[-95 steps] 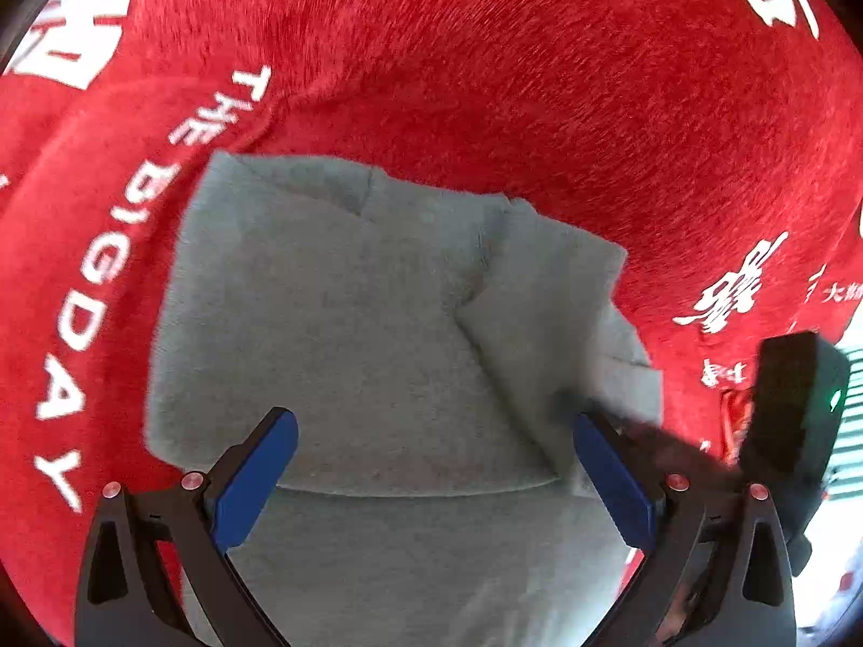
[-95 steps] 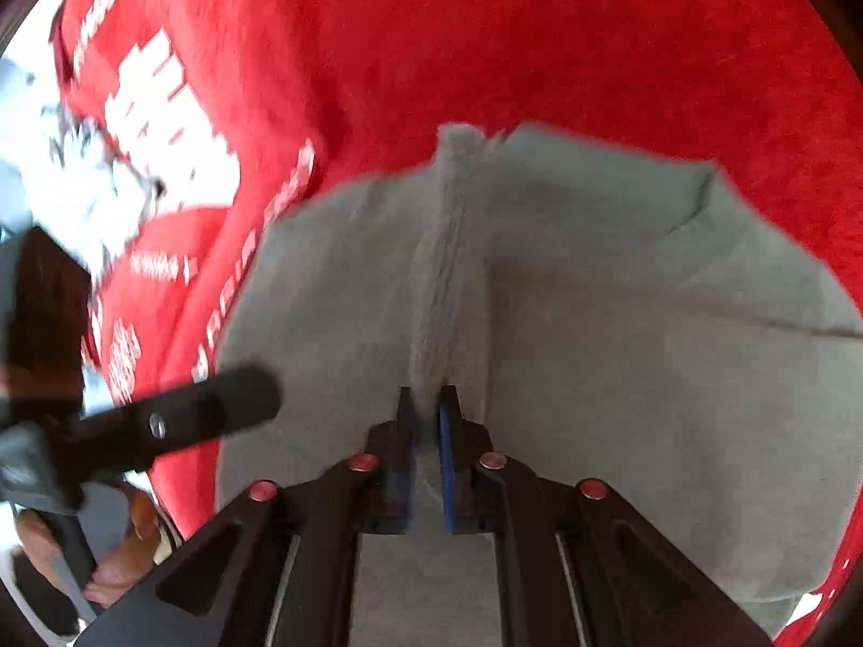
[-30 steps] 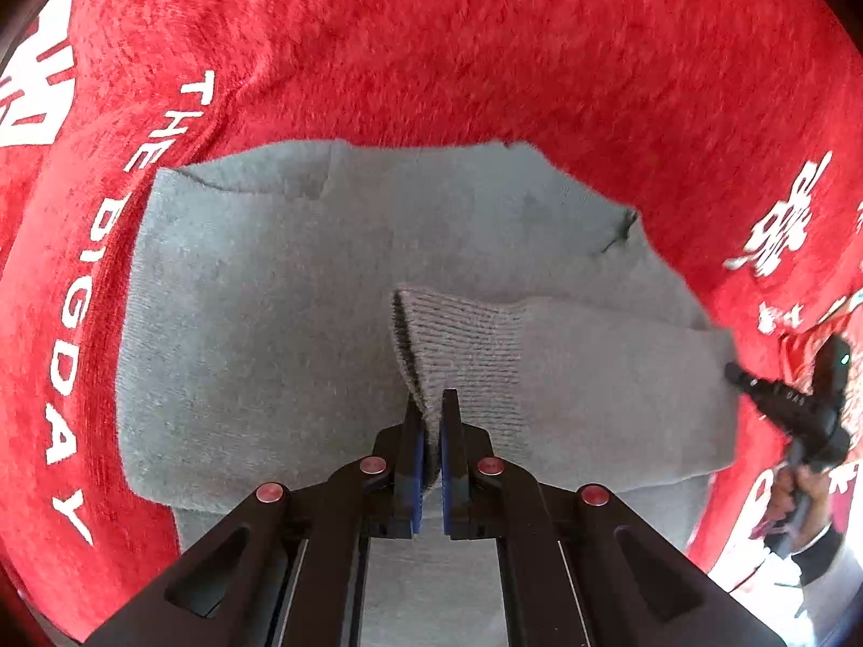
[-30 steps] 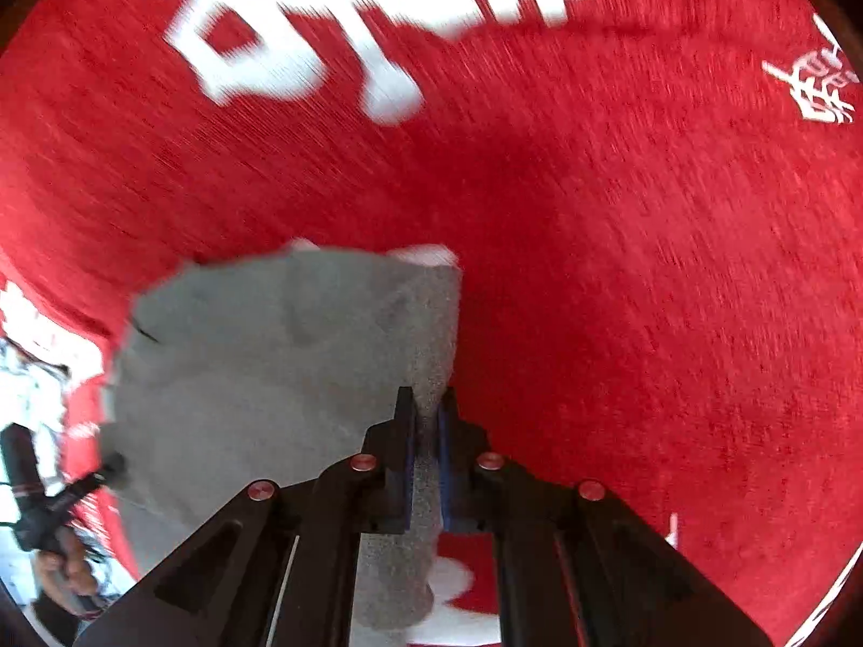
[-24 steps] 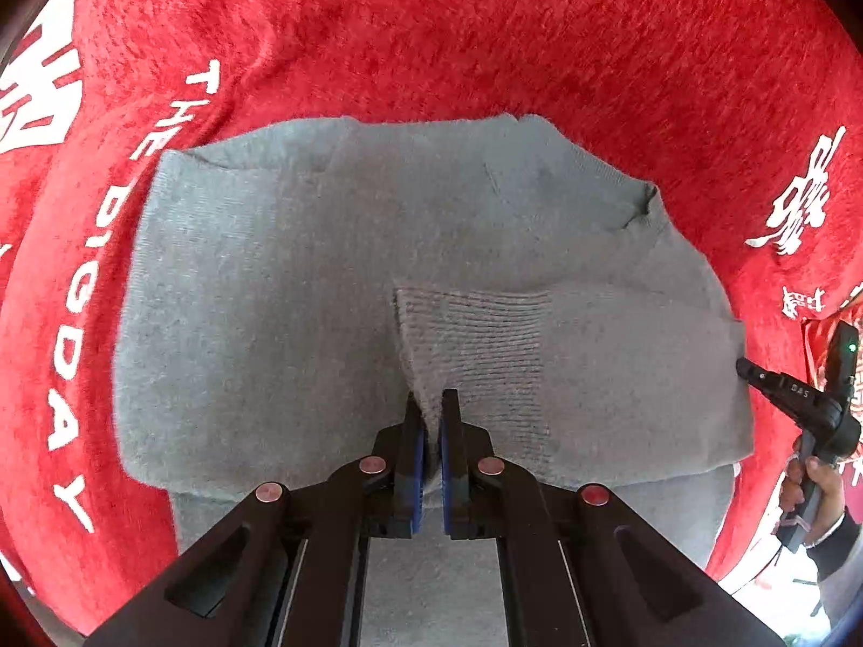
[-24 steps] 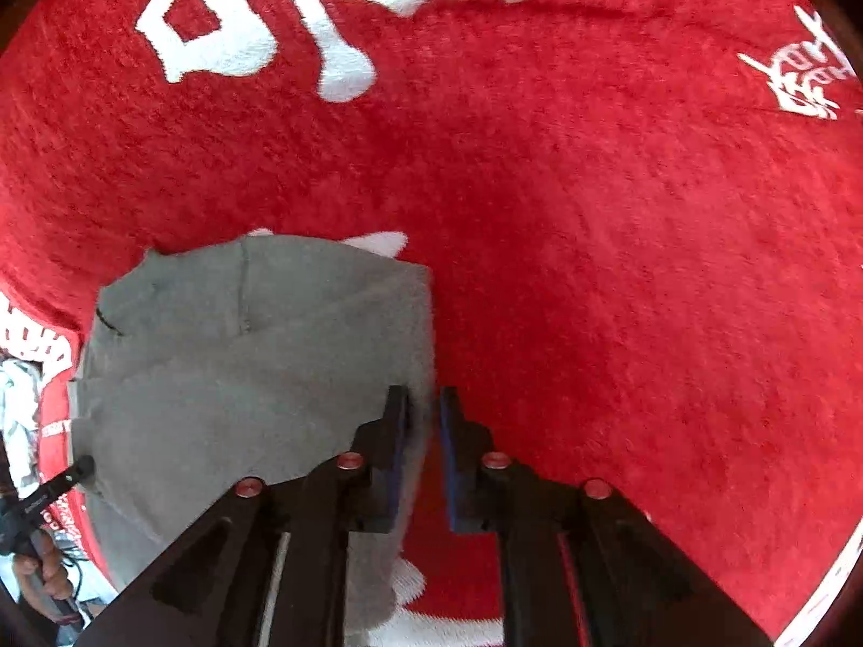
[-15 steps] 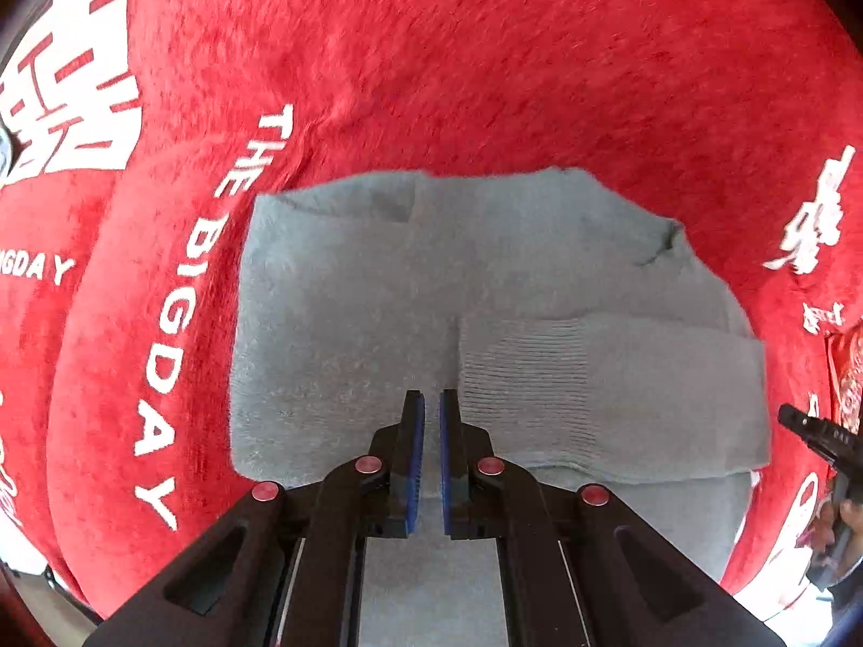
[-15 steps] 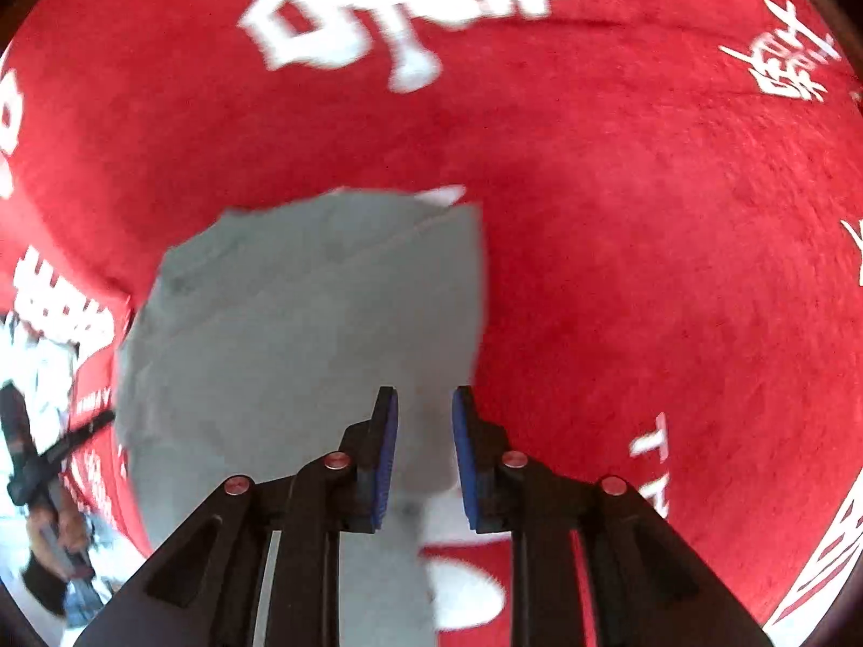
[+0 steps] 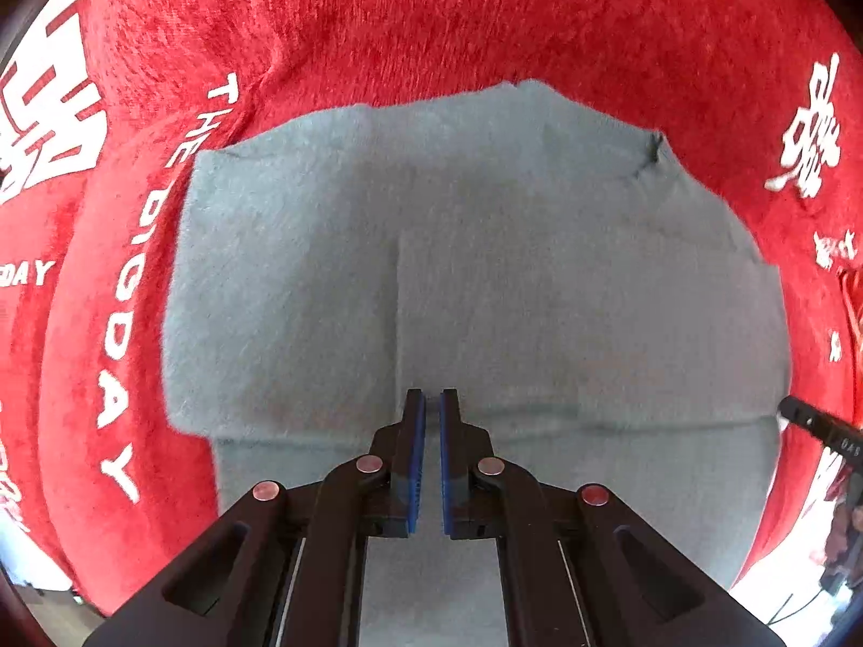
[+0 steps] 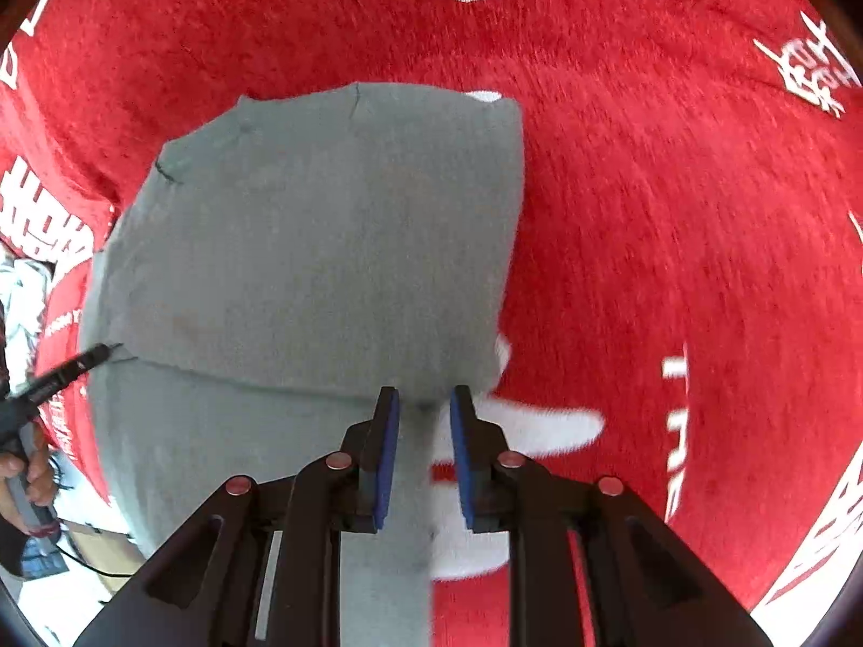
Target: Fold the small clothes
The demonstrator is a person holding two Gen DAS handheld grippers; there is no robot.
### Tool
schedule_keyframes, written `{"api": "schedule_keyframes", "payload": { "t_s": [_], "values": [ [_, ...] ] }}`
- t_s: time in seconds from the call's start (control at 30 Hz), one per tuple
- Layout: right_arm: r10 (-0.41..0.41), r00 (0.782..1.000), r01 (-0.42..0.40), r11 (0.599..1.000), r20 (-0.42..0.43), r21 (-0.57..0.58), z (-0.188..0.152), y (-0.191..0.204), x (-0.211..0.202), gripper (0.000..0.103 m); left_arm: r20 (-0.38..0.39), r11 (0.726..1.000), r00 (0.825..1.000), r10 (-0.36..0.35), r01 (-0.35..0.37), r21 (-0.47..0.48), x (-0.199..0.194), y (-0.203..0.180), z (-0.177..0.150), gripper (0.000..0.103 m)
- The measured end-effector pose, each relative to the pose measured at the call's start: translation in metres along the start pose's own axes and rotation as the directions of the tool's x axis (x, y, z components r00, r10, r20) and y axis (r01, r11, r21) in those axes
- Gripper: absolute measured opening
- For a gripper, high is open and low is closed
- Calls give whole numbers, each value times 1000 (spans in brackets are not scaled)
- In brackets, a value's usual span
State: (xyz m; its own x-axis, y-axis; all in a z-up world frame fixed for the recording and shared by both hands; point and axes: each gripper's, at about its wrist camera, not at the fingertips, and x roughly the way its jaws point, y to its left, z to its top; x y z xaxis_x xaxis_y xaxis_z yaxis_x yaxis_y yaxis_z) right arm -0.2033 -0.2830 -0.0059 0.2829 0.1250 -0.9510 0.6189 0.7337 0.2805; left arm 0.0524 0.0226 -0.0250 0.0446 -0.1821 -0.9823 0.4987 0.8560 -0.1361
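A grey knit sweater (image 9: 485, 280) is lying flat on a red plush cloth (image 9: 431, 27) printed with white lettering, its sleeves folded in across the body so the garment is forming a rough rectangle. In the left wrist view a sleeve edge is running as a vertical line down the middle of the sweater, and a horizontal fold edge is crossing just ahead of the fingertips. The left claw (image 9: 432, 404) is hovering over the lower middle of the garment, its blue pads (image 9: 416, 463) drawn to a narrow slit with nothing between them. In the right wrist view the sweater (image 10: 313, 248) is filling the left half, its straight right edge lying against bare red cloth (image 10: 674, 188). The right claw (image 10: 424, 404) is sitting over the sweater's lower right corner, jaws parted a little wider, gripping nothing; grey fabric and a white printed patch are showing through the gap. The other handheld gripper's tip is poking in at the frame edge in each view.
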Motion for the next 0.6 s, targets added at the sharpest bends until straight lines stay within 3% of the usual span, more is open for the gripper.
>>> {"api": "schedule_keyframes", "payload": {
  "t_s": [0.1, 0.17, 0.27, 0.33, 0.4, 0.43, 0.5, 0.53, 0.57, 0.6],
  "values": [
    [250, 968, -248, 965, -14, 89, -6, 23, 6, 25, 1, 999, 999, 37, -37, -3, -9, 6, -11, 5],
    [392, 919, -385, 913, -32, 133, -6, 52, 23, 25, 8, 999, 999, 41, -41, -22, -15, 10, -15, 5],
    [545, 837, -525, 826, -52, 207, 0, 100, 61, 25, 17, 998, 999, 40, -39, -57, -22, 17, -23, 5],
    [598, 799, -568, 783, -57, 253, 5, 127, 87, 25, 16, 997, 999, 37, -36, -73, -23, 18, -27, 6],
    [623, 780, -581, 755, -56, 303, 6, 143, 107, 25, 3, 996, 1000, 31, -31, -87, -22, 22, -31, 6],
    [632, 773, -581, 740, -55, 338, 6, 148, 116, 25, -2, 995, 1000, 30, -30, -92, -21, 25, -33, 6],
    [625, 779, -563, 732, -48, 383, 5, 152, 126, 25, -17, 993, 999, 30, -32, -112, -16, 27, -33, 6],
    [618, 785, -554, 730, -41, 400, 3, 153, 130, 27, -17, 992, 999, 27, -29, -120, -16, 30, -35, 12],
    [611, 791, -545, 728, -32, 415, 2, 152, 130, 29, -16, 991, 999, 28, -30, -130, -16, 34, -37, 55],
    [599, 800, -534, 729, -23, 428, 1, 151, 131, 33, -14, 989, 999, 38, -40, -141, -18, 38, -40, 81]
  ]
}}
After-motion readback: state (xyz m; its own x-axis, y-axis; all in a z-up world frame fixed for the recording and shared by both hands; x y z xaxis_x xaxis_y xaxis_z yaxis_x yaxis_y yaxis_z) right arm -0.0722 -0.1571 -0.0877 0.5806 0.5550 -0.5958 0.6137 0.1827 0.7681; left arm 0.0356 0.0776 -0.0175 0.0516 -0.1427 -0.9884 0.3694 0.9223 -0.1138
